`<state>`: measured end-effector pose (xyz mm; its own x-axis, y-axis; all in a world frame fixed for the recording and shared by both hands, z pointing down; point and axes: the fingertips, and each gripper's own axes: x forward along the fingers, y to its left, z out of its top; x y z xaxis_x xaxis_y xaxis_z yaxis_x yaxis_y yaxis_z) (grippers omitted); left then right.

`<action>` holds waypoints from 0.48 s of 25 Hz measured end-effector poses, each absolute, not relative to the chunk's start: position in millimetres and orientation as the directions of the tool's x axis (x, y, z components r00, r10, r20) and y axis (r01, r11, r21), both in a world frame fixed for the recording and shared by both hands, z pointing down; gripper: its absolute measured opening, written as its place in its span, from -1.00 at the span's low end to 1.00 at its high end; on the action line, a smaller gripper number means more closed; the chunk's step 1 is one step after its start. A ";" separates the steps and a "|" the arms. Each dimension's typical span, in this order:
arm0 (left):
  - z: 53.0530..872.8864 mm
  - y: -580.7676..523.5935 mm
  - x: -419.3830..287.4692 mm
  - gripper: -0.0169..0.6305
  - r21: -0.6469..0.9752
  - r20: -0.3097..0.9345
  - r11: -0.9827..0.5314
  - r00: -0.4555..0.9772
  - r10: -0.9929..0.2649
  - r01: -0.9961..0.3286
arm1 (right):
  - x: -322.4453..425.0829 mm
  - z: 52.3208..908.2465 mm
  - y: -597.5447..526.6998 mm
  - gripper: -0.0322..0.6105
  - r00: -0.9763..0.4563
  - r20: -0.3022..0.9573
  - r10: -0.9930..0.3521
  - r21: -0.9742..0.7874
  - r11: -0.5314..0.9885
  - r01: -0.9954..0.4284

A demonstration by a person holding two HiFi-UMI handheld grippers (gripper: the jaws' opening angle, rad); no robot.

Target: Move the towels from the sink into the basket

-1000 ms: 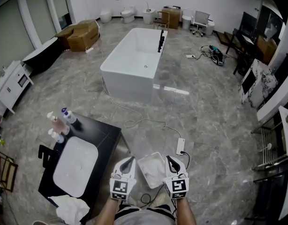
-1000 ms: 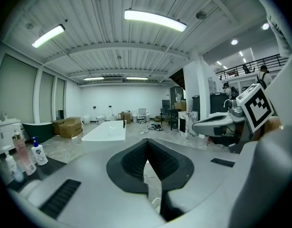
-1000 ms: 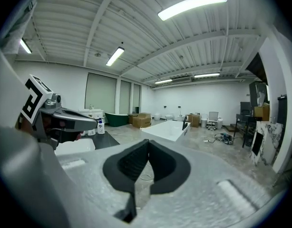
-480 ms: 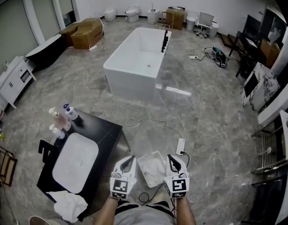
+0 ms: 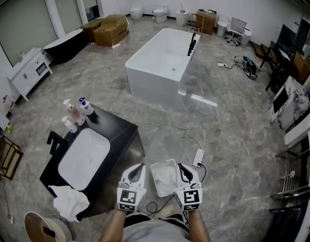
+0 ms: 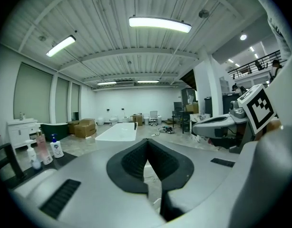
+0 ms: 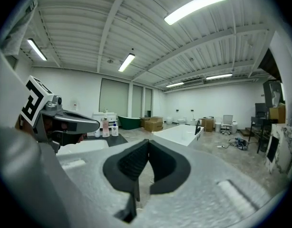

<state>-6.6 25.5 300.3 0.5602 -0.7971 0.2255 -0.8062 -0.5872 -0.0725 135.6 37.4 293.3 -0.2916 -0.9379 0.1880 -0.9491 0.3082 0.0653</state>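
Holding: nothing; left gripper (image 5: 139, 167) and right gripper (image 5: 181, 167) jaws pressed together.
Towel (image 5: 69, 203): on counter (image 5: 117, 135) corner, beside sink (image 5: 84, 158).
Basket (image 5: 162, 162): on floor between grippers, second towel (image 5: 166, 178) inside.

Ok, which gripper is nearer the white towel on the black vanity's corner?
Left. The left gripper is just right of the towel, past the vanity's edge; the right gripper is farther right, beyond the basket.

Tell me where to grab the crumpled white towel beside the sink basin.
I'd pinch a raised fold on top of the towel, coming straight down with the left claw, opened first. It lies heaped on the black vanity's near end, so folds stand up.
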 end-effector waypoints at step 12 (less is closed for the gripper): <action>294.5 77.3 -94.2 -0.92 -0.093 0.229 -0.379 0.351 -0.908 -0.921 | 37.2 284.1 66.8 -0.90 -0.536 0.153 -0.831 0.039 0.547 -0.836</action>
